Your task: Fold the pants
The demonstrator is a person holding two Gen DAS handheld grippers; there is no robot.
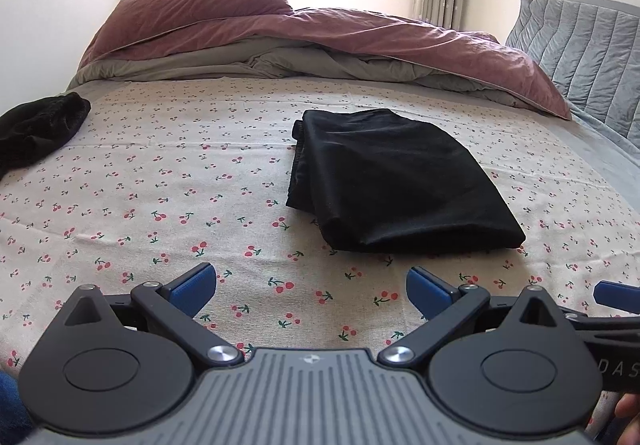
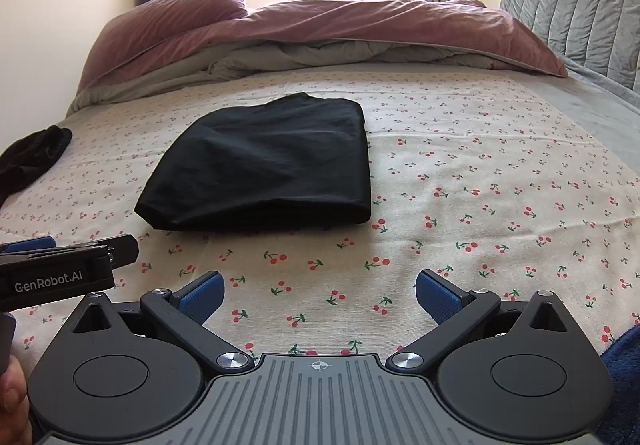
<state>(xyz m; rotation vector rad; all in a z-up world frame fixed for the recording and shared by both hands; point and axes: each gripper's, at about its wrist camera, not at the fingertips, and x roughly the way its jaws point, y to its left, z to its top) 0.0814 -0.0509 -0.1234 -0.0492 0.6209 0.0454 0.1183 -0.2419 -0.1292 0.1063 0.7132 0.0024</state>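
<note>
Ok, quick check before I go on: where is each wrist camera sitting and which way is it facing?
Left wrist: low over the cherry-print sheet, facing the window; folded black pants ahead right; own left gripper open, right gripper's tip at the edge.
Right wrist: beside it, same heading; pants ahead left; own right gripper open, left gripper's side intruding.
Shared: pants, mauve duvet, second dark garment far left.
</note>
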